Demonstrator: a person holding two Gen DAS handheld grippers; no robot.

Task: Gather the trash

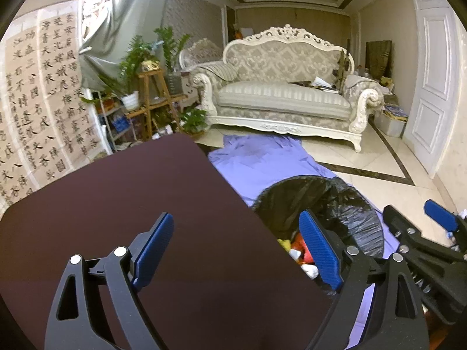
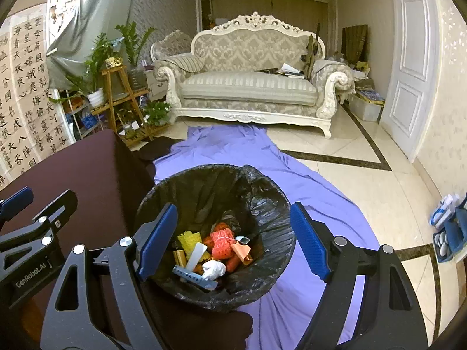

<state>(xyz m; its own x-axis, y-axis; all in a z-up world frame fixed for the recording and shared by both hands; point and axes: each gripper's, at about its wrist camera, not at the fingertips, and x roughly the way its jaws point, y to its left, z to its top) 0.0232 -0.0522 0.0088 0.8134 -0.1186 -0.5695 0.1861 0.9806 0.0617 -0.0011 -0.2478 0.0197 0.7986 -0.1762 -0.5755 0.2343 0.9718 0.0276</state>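
**Both grippers empty over bin area, trash in liner**

Landmark = trash bin [image 2: 216, 233], black liner, standing on purple cloth [image 2: 306, 204] on the floor.

- Right gripper [image 2: 233, 242]: above the bin, pointing down into it. Jaws spread wide, nothing between the blue pads [image 2: 159, 239], no contact w/ bin rim visible.
- Left gripper [image 1: 242, 250]: to the left of the bin, mostly over the dark brown table [image 1: 131, 218]; its right finger overlaps the bin's left rim in the left wrist view. Jaws also wide apart, nothing held.
- Trash inside bin, at the bottom: red foam net [image 2: 222, 243] approx centre, yellow foam piece [image 2: 189, 240] left of it, white crumpled paper [image 2: 214, 269] in front, orange wrapper [image 2: 242, 252] to the right, white flat strip [image 2: 195, 255], gold cylinder [image 2: 179, 256], clear tube w/ print [image 2: 192, 277] nearest the camera.
- Table edge butts up against the bin's left side.
- Beyond the bin: cloth runs on to an ornate white sofa [image 2: 251, 87]; plant stand [image 2: 122, 99] far left of the bin; white door [image 2: 408, 73] far right.
- Blue-white item [image 2: 449, 227] on floor right of the bin, too small to ID.
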